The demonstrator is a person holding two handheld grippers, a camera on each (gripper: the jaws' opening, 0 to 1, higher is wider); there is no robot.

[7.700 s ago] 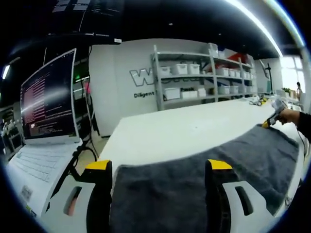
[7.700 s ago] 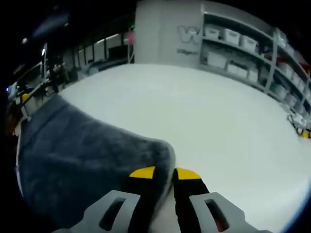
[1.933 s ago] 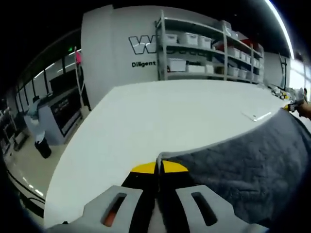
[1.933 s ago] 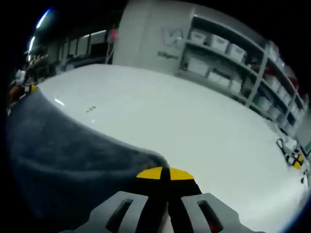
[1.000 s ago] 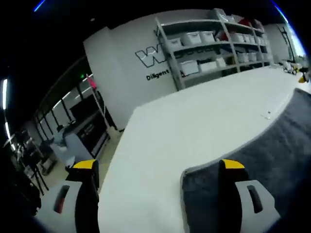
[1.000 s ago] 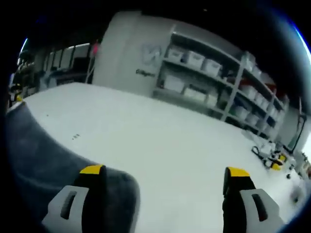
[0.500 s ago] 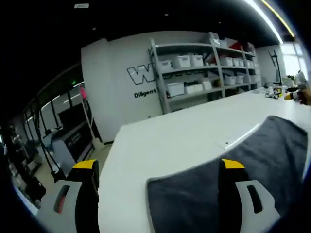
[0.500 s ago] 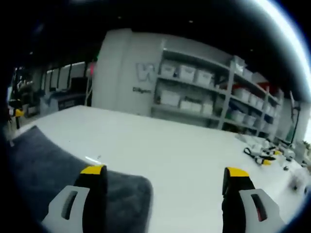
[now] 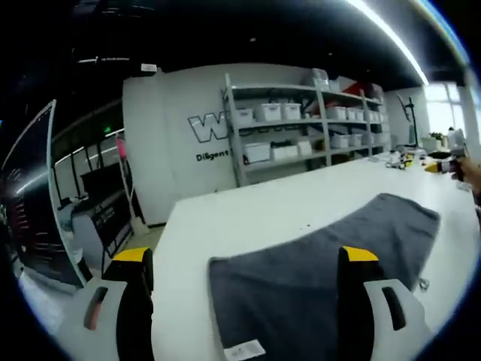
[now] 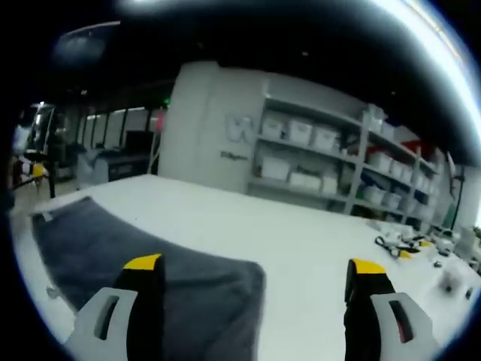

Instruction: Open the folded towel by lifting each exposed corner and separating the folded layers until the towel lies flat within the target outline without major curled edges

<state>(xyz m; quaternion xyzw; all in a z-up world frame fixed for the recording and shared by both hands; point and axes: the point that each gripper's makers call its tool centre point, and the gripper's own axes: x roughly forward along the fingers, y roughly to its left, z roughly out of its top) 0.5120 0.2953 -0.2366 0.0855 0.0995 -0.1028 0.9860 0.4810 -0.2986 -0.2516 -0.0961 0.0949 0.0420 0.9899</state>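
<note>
Grey towel (image 9: 323,263) spread flat on the white table (image 9: 255,207) (unfolding apparently done); left gripper (image 9: 244,301) and right gripper (image 10: 255,308) jaws spread wide, empty.

The towel (image 9: 316,259) lies spread on the counter (image 9: 248,207); the shelves (image 9: 301,128) stand behind the counter; the left claw (image 9: 244,259) hovers over the towel's near edge.

Fuzzy matt grey cloth towel (image 9: 316,256) on a smooth white table (image 9: 248,207).
</note>
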